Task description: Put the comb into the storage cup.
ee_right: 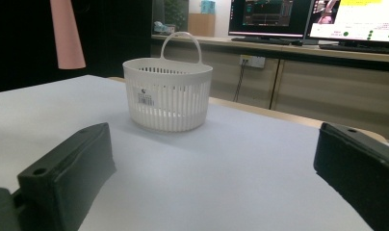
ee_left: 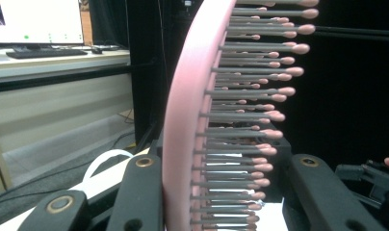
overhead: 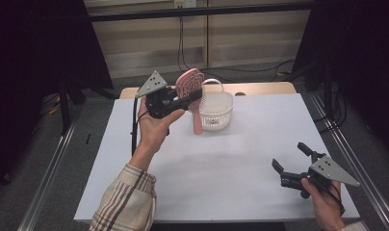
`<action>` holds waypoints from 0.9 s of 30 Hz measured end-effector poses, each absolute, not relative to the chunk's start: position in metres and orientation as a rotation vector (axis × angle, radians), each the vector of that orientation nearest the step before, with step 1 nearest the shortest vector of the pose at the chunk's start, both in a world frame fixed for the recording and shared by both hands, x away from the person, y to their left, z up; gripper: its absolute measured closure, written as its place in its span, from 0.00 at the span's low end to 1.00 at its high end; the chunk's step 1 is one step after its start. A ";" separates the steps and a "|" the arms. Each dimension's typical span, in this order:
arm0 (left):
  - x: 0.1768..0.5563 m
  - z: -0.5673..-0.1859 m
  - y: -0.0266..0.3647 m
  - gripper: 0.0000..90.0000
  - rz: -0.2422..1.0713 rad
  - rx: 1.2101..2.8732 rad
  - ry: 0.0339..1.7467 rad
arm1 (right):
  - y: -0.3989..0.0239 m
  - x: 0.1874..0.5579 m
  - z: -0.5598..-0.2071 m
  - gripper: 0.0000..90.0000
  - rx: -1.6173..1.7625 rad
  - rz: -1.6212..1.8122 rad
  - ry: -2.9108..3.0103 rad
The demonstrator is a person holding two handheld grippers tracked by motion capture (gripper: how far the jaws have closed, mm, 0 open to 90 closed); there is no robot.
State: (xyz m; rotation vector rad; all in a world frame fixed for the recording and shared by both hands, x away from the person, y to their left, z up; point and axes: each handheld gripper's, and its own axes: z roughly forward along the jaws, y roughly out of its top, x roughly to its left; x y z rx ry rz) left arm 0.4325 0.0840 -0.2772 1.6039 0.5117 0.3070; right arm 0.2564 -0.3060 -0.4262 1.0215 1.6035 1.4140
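A pink hairbrush (overhead: 191, 91) hangs in the air above the table, handle pointing down, with my left gripper (overhead: 185, 97) shut on its bristled head. Up close, the pink back and the grey pink-tipped bristles of the hairbrush (ee_left: 183, 125) stand between the two black jaws. Just right of the brush stands a white slotted basket (overhead: 215, 109) with a hoop handle, near the table's far edge. The basket (ee_right: 167, 94) looks empty, and the brush's handle tip (ee_right: 66, 36) hangs to its left. My right gripper (overhead: 291, 158) stands open and empty low over the table's near right corner.
The white table top (overhead: 216, 163) stretches wide between the two hands. Metal rails (overhead: 48, 178) run along both sides of the table, and cables (overhead: 240, 72) lie on the floor behind it. Monitors (ee_right: 317, 19) stand on a counter far off.
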 end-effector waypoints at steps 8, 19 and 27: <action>0.446 -0.275 0.074 0.70 0.326 1.606 0.528 | -0.305 0.256 -0.426 0.01 1.011 1.425 1.613; 0.459 -0.262 0.063 0.70 0.373 1.589 0.524 | -0.302 0.257 -0.428 0.01 0.975 1.455 1.648; 0.470 -0.256 0.049 0.70 0.410 1.582 0.504 | -0.301 0.256 -0.429 0.00 0.982 1.460 1.663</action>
